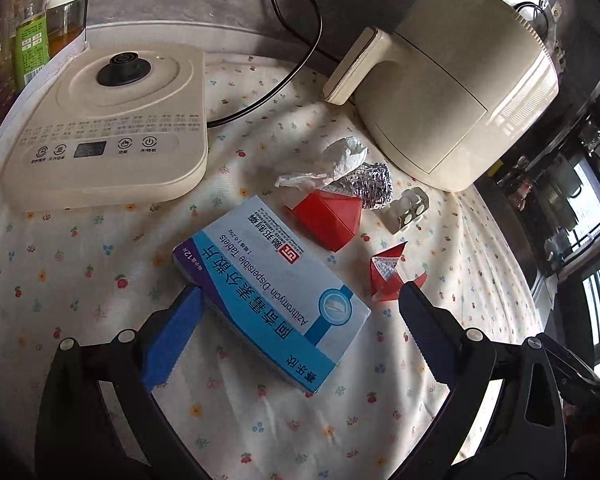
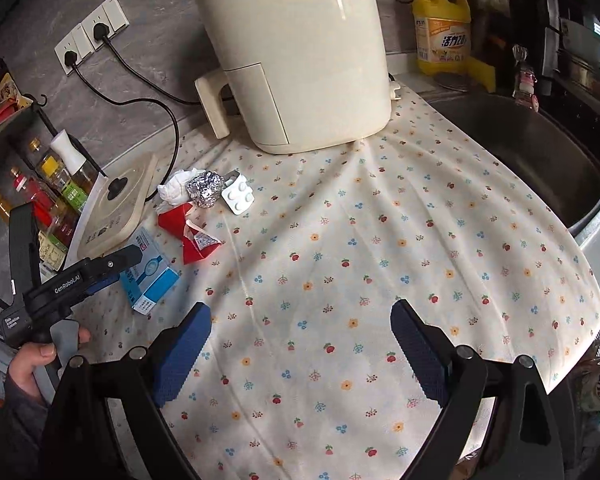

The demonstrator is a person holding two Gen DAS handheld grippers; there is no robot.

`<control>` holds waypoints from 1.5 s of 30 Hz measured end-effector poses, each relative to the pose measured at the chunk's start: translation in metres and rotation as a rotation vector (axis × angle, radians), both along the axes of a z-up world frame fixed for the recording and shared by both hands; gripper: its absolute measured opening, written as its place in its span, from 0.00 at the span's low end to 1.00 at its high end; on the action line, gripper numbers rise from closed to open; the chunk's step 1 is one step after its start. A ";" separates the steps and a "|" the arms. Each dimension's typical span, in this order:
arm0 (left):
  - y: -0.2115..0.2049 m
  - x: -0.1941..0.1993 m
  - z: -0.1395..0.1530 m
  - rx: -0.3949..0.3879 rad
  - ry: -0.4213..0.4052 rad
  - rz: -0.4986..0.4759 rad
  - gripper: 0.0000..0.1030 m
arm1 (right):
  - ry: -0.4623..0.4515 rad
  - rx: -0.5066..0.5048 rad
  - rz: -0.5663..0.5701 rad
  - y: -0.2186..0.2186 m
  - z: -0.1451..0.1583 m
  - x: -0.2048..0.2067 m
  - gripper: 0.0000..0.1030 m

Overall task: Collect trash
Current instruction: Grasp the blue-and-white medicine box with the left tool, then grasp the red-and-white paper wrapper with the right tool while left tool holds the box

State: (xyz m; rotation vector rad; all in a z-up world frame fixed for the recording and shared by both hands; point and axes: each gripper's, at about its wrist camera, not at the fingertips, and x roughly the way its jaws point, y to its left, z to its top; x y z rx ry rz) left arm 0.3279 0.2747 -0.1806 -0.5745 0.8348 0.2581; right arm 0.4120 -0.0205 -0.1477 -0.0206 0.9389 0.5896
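A blue and white medicine box [image 1: 272, 292] lies flat on the flowered cloth, between the fingers of my open left gripper [image 1: 300, 300]; the left pad [image 1: 176, 336] is beside its edge. Beyond it lie a red paper carton [image 1: 326, 216], a torn red wrapper [image 1: 388, 276], a crumpled tissue [image 1: 344, 156], a foil ball [image 1: 374, 186] and an empty pill blister [image 1: 408, 210]. In the right wrist view the same pile sits at the left: box [image 2: 152, 276], red pieces [image 2: 192, 236], foil [image 2: 206, 188], blister [image 2: 238, 196]. My right gripper [image 2: 300, 316] is open and empty above bare cloth.
A cream air fryer [image 2: 296, 52] stands at the back, a kettle base [image 1: 108, 120] at the left with its black cord [image 1: 296, 60]. Bottles [image 2: 56, 192] line the left wall. A dark sink [image 2: 540, 160] lies right of the cloth, with a yellow detergent bottle [image 2: 442, 28] behind.
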 end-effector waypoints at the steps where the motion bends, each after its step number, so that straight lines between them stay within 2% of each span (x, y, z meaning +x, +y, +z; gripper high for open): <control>1: 0.000 0.004 -0.002 0.001 0.007 0.000 0.94 | 0.000 -0.002 -0.009 -0.001 0.000 0.002 0.86; 9: -0.009 0.033 -0.010 0.125 0.102 0.006 0.94 | -0.006 -0.012 -0.039 0.004 0.002 0.011 0.86; 13: -0.014 0.036 -0.014 0.230 0.176 0.007 0.94 | 0.006 -0.005 -0.030 0.017 0.000 0.016 0.86; 19: -0.006 0.018 -0.014 0.254 0.193 -0.002 0.92 | 0.015 -0.002 0.036 0.055 -0.005 0.019 0.86; 22: 0.003 0.003 -0.014 0.236 0.193 0.017 0.87 | 0.019 -0.007 0.088 0.078 -0.006 0.017 0.86; 27: 0.015 -0.018 -0.012 0.209 0.171 0.032 0.67 | 0.019 -0.026 0.164 0.113 -0.009 0.013 0.84; 31: 0.017 -0.025 -0.009 0.196 0.145 0.041 0.66 | 0.040 -0.041 0.201 0.132 -0.014 0.014 0.75; 34: 0.018 -0.030 -0.001 0.202 0.114 0.057 0.64 | 0.046 -0.050 0.214 0.141 -0.019 0.017 0.74; 36: 0.018 -0.032 0.006 0.210 0.097 0.067 0.64 | 0.055 -0.057 0.215 0.146 -0.023 0.021 0.69; 37: 0.019 -0.033 0.010 0.212 0.089 0.070 0.63 | 0.066 -0.055 0.218 0.147 -0.026 0.023 0.62; 39: 0.019 -0.035 0.017 0.219 0.076 0.075 0.63 | 0.100 -0.048 0.234 0.149 -0.033 0.027 0.37; 40: 0.019 -0.036 0.019 0.224 0.073 0.078 0.63 | 0.119 -0.047 0.241 0.149 -0.036 0.029 0.19; 45: 0.013 -0.039 0.031 0.235 0.047 0.084 0.63 | 0.087 -0.002 0.253 0.130 -0.025 0.021 0.18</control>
